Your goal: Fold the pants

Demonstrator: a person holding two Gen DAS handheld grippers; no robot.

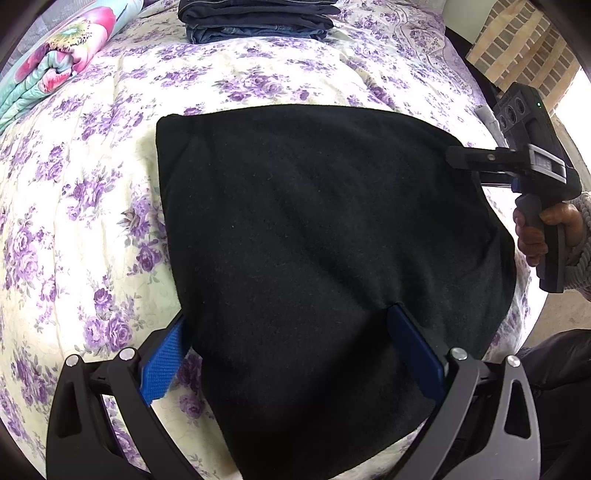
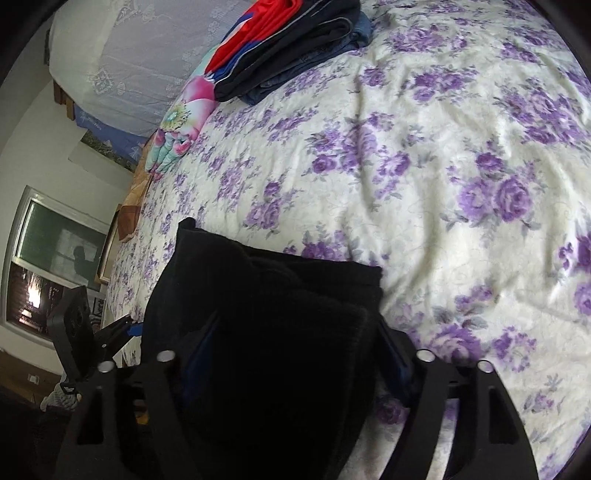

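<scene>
Now black pants [image 1: 314, 229] lie between both open grippers.

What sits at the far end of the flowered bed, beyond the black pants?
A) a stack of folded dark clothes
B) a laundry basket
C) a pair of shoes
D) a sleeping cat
A: a stack of folded dark clothes lies on the purple-flowered bedspread, beyond the folded black fabric pants.

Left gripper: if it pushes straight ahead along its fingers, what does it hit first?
The left gripper already straddles the folded black fleece pants, so it meets that cloth first; beyond lies the purple-flowered bedspread, then probably the stack of folded dark clothes.
</scene>
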